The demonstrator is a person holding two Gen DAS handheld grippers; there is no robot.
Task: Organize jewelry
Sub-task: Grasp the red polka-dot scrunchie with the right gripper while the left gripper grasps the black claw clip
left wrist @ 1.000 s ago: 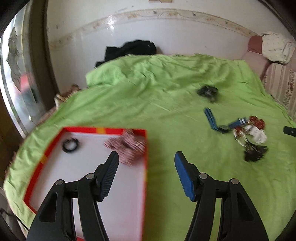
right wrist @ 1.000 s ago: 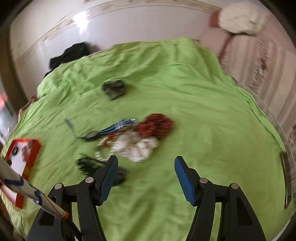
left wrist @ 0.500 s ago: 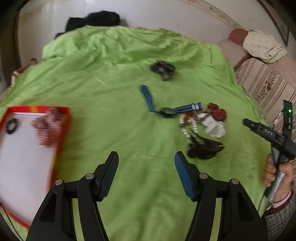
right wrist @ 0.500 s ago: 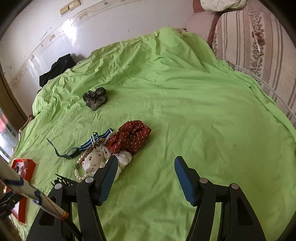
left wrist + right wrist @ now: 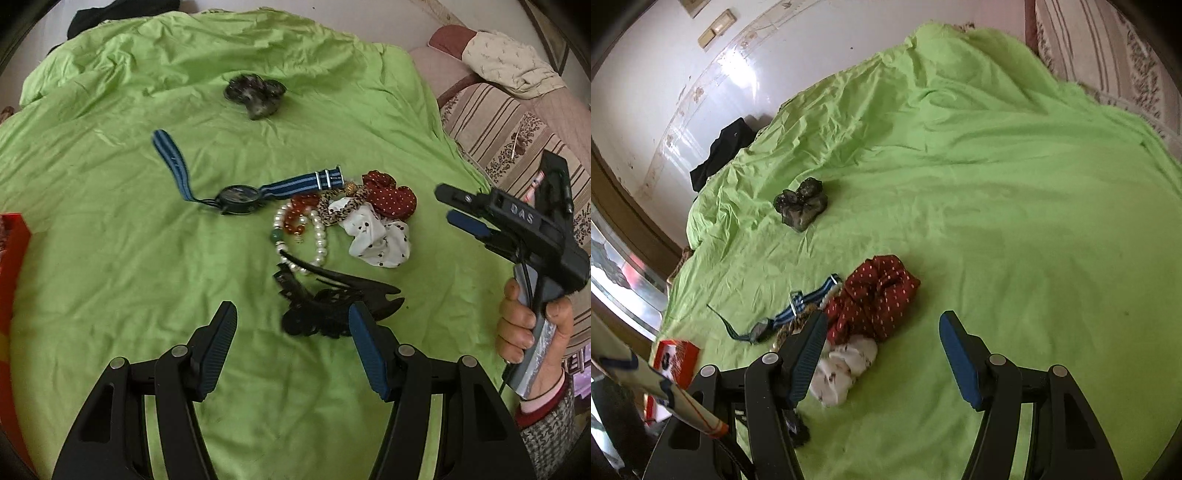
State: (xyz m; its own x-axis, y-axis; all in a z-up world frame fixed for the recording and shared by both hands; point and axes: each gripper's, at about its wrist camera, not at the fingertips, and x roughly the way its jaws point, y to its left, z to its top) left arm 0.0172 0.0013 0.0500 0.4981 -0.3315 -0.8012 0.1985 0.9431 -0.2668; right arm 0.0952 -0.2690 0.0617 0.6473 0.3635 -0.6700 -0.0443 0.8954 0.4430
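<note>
Jewelry pile (image 5: 332, 225) lies loose on the green bedsheet (image 5: 110, 258), unsorted; left gripper (image 5: 291, 328) hangs over the pile's near edge, right gripper (image 5: 882, 336) beside it, both spread, holding nothing, apparently ready to pick

A wrinkled lime-green bedsheet (image 5: 1015, 192) covers a wide bed that fills most of both views. Behind it stands a glossy white wall (image 5: 713, 70) with a faded floral border strip and a bright patch of reflected light. A dark black garment (image 5: 720, 155) lies bunched at the sheet's far edge. A beige striped, floral-patterned sofa (image 5: 506, 122) sits beside the bed, with a cream printed cloth (image 5: 506, 59) draped over it.
</note>
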